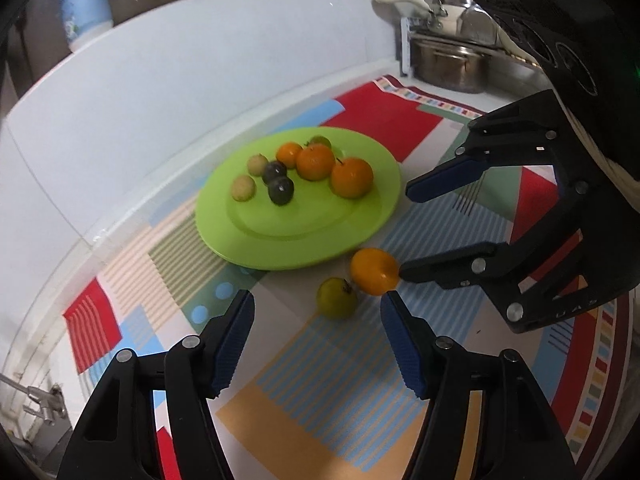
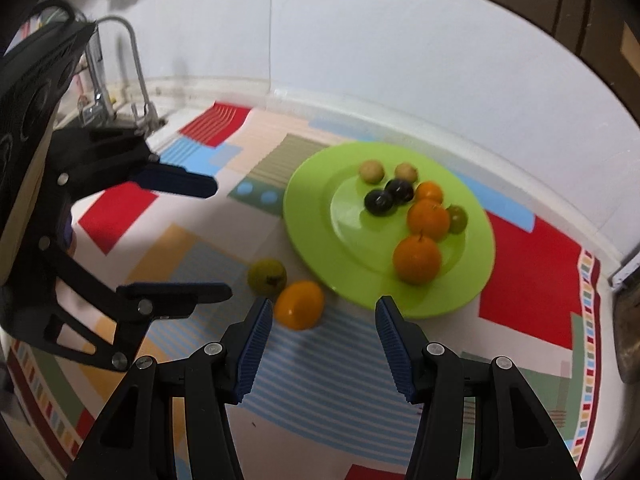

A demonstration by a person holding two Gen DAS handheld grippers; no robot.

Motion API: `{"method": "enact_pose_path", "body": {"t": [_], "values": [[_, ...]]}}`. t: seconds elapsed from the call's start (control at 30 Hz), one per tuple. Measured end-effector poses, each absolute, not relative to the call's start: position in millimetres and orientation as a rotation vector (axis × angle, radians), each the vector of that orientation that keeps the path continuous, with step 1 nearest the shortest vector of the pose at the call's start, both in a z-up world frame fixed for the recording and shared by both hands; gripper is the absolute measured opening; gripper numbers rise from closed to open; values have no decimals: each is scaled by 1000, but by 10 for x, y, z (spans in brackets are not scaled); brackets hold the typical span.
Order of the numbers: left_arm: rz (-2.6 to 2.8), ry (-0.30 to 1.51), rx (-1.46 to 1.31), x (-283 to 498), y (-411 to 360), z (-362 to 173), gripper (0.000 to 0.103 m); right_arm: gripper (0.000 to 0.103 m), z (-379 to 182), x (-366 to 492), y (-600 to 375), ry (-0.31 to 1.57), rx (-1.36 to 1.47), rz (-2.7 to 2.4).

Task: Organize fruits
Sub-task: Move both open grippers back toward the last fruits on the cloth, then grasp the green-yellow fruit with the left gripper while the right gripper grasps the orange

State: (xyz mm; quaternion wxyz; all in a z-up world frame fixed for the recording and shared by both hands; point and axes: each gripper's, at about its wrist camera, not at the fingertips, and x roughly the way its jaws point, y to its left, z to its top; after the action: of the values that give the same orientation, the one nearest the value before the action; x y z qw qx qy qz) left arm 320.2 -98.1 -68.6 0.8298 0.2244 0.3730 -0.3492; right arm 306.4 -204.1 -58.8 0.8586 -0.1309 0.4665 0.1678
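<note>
A lime-green plate (image 1: 300, 220) (image 2: 356, 272) lies on a colourful patterned mat and carries three oranges, two dark plums and several small green fruits. In front of the plate, on the mat, a loose orange fruit (image 1: 374, 271) (image 2: 299, 305) lies against a loose green fruit (image 1: 337, 298) (image 2: 267, 277). My left gripper (image 1: 318, 304) (image 2: 222, 240) is open just short of the green fruit, with nothing between its pads. My right gripper (image 2: 324, 306) (image 1: 407, 232) is open too; one of its fingertips sits close beside the loose orange fruit, and its pads hold nothing.
Steel pots (image 1: 448, 64) with white-handled pans stand at the mat's far right end. A tap (image 2: 120, 64) rises at the far left end beside a sink. A white wall panel runs behind the plate, with a blue-and-white bottle (image 1: 84, 4) above it.
</note>
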Motion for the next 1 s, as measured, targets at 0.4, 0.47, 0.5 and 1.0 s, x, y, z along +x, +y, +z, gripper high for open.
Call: {"method": "enact_pose_path", "body": {"t": [0.4,0.47,0.5,1.0], "values": [[-814,844,496,3320,-1059,-927,47,54,-868,3208,-2013,1048,-254,430],[-822,854,496,3340,-1070,-950,45,54,-896,3224,-2006,1054,-256,438],[-827,862,494,3358,-1076,-965,44,53,-907,3227,-2002,1055,-257,442],[-839,924,414,3477,-1111,-1047,28,36,-999,3291,-2039,1066,-201,478]]}}
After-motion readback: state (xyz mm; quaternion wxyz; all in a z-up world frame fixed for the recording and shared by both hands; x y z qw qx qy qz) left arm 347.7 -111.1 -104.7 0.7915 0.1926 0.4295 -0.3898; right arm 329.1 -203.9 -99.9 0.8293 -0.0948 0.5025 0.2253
